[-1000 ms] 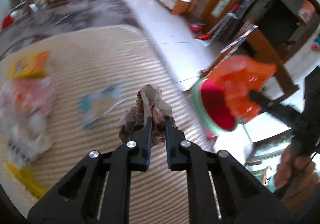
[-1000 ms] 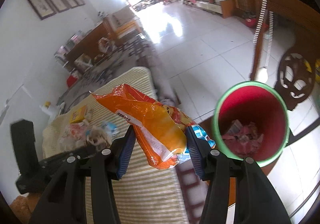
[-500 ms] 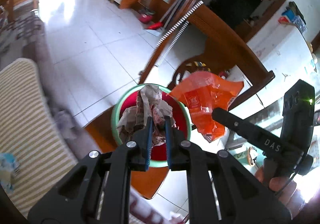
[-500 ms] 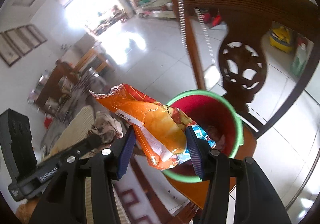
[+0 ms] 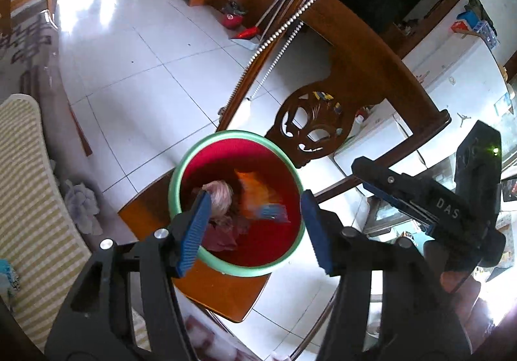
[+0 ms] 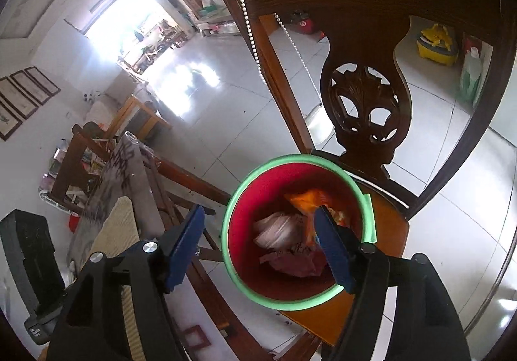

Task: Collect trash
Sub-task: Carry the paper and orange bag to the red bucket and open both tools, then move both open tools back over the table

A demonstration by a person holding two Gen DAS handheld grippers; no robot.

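Observation:
A red bin with a green rim (image 5: 284, 257) (image 6: 245, 190) stands on a wooden chair seat (image 5: 223, 293) (image 6: 387, 225). Inside it, blurred as if falling, are a crumpled paper wad (image 5: 219, 196) (image 6: 278, 228) and an orange snack bag (image 5: 258, 196) (image 6: 310, 201), above older pinkish trash. My left gripper (image 5: 255, 228) hangs over the bin with its jaws opening and nothing between them. My right gripper (image 6: 258, 244) also hovers above the bin, jaws opening and holding nothing. The right gripper's body (image 5: 429, 199) shows at the right of the left wrist view.
The chair's carved back (image 6: 365, 102) rises behind the bin, with a bead cord (image 6: 252, 28) hanging on it. A striped cloth-covered table (image 5: 29, 199) lies to the left, a grey crumpled cloth (image 5: 82, 202) beside it. White tiled floor (image 5: 135, 70) stretches beyond.
Both grippers swung from the striped table to above the bin. Their jaws opened, letting go of the paper wad and the orange bag, which now lie in the bin.

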